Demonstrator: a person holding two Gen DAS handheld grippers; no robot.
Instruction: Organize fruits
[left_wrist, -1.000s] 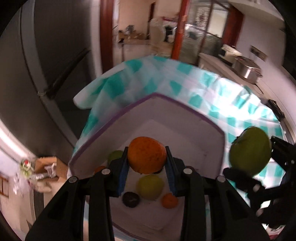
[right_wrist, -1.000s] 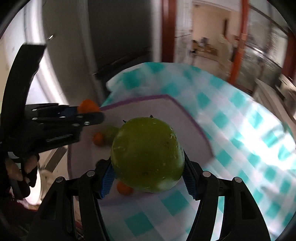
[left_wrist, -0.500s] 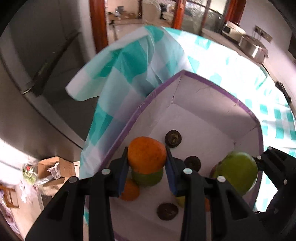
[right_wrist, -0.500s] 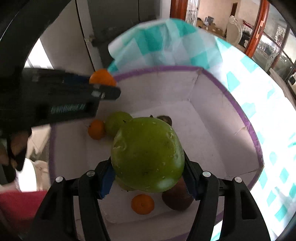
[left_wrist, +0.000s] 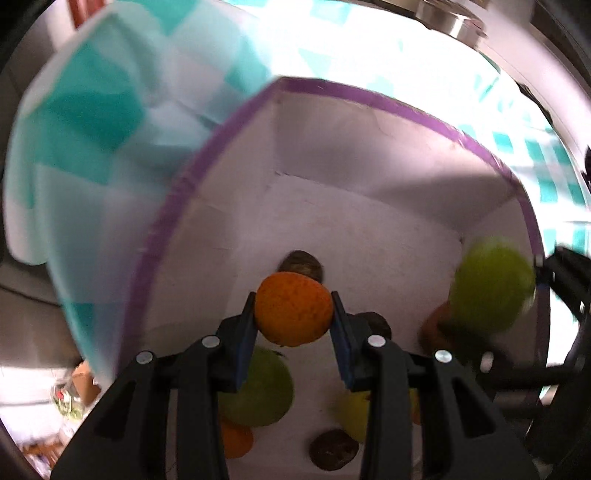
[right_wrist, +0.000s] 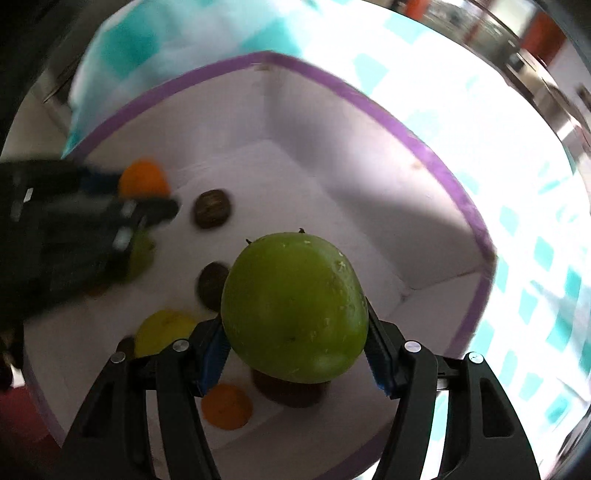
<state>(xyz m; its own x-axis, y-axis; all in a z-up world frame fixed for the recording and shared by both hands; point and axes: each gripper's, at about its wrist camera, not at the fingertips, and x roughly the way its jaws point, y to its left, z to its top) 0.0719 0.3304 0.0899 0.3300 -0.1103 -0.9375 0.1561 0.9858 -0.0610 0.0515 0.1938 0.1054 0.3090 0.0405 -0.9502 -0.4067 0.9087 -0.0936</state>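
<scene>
My left gripper (left_wrist: 294, 319) is shut on an orange (left_wrist: 293, 309) and hangs inside a white box with a purple rim (left_wrist: 369, 99). From the right wrist view the same orange (right_wrist: 144, 181) shows at the left, inside the box (right_wrist: 369, 99). My right gripper (right_wrist: 295, 343) is shut on a big green fruit (right_wrist: 293, 306), low over the box's right side; that fruit (left_wrist: 493, 288) appears blurred in the left wrist view. On the box floor lie several fruits: a green one (left_wrist: 264, 387), a yellow one (right_wrist: 162, 330), small oranges (right_wrist: 226, 406) and dark round ones (right_wrist: 212, 208).
The box stands on a teal and white checked cloth (left_wrist: 92, 110) that hangs over the table's edge at the left. A steel pot (left_wrist: 450, 18) sits far back on a counter. The box floor's far half (left_wrist: 351, 229) is bare white.
Both grippers have come down into the box with their fruits and tipped more steeply downward. The box now fills both views, and its floor fruits look closer.
</scene>
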